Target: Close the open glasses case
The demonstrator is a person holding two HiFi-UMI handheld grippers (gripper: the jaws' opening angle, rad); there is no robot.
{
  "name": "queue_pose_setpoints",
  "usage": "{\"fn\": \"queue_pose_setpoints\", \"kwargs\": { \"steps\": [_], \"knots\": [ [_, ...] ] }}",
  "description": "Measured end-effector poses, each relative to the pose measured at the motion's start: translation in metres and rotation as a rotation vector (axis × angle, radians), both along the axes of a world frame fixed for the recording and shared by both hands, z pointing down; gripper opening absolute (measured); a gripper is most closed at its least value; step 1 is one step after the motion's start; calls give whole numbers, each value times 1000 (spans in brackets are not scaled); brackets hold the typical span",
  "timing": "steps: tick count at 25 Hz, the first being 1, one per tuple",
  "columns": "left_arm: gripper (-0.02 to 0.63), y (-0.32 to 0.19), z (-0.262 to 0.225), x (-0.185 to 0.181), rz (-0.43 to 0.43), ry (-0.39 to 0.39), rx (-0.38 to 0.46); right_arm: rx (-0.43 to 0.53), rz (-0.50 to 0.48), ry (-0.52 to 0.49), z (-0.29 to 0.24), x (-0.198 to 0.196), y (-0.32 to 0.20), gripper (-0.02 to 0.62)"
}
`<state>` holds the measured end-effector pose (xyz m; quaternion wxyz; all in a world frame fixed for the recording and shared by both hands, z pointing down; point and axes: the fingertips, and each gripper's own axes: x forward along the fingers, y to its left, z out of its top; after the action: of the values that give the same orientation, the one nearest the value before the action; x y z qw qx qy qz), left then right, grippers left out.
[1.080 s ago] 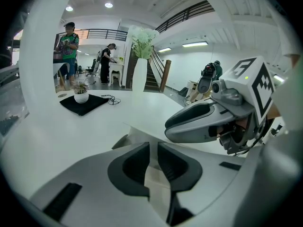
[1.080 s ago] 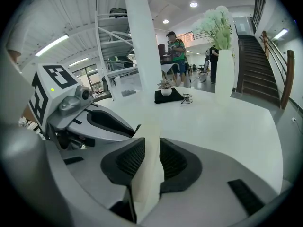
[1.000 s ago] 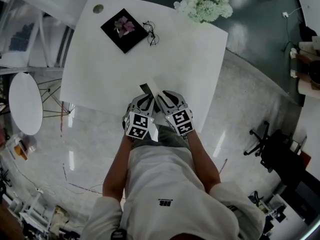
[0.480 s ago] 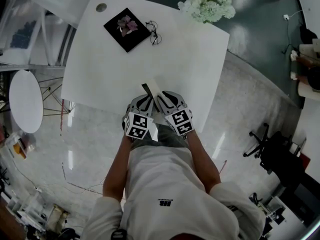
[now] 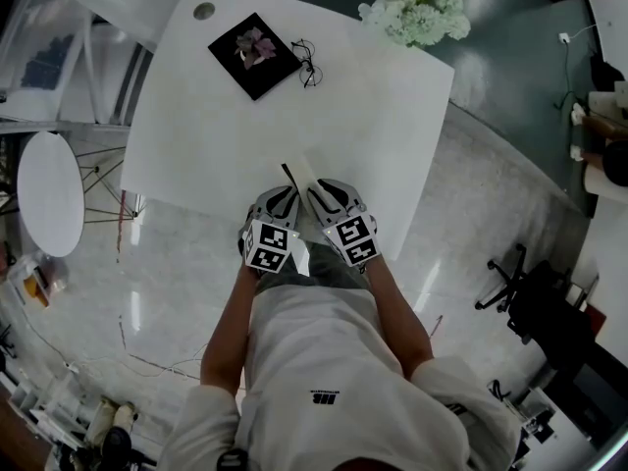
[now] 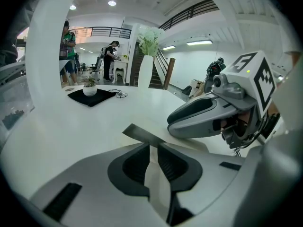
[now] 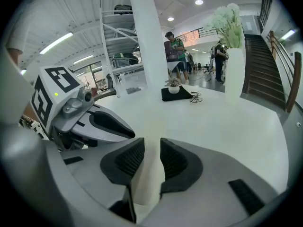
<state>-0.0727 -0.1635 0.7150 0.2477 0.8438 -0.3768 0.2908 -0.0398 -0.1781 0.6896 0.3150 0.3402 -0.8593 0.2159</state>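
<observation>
At the tabletop [image 5: 216, 116] edge, we've got left gripper [image 5: 286, 196] and right gripper [image 5: 314, 190] jaws clamped on the glasses case [image 5: 299, 173].

At the white surface's [image 5: 196, 145] near edge, left tongs [image 5: 283, 196] and right tongs [image 5: 322, 190] sit side by side, a cream glasses case [image 5: 302, 172] jutting out between them; a black square mat [image 5: 257, 52] lies well apart.

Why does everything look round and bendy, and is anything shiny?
Left gripper view: the wide lens bows the white pillar and blackens the corners. Right gripper view: same bowing, and ceiling lights glare white. Head view: the floor gleams with light streaks, the table around the glasses case is evenly lit.
</observation>
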Motion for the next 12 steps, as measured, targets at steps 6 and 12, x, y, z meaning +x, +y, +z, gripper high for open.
{"fn": "queue_pose_setpoints", "kwargs": {
  "steps": [6,12],
  "knots": [
    [67,1,6,-4,-2,-6,-11,-12,-1,-6,0,-6,1,109],
    [67,4,10,-7,-3,-14,-22,-6,-18,7,7,-6,4,112]
  ]
}}
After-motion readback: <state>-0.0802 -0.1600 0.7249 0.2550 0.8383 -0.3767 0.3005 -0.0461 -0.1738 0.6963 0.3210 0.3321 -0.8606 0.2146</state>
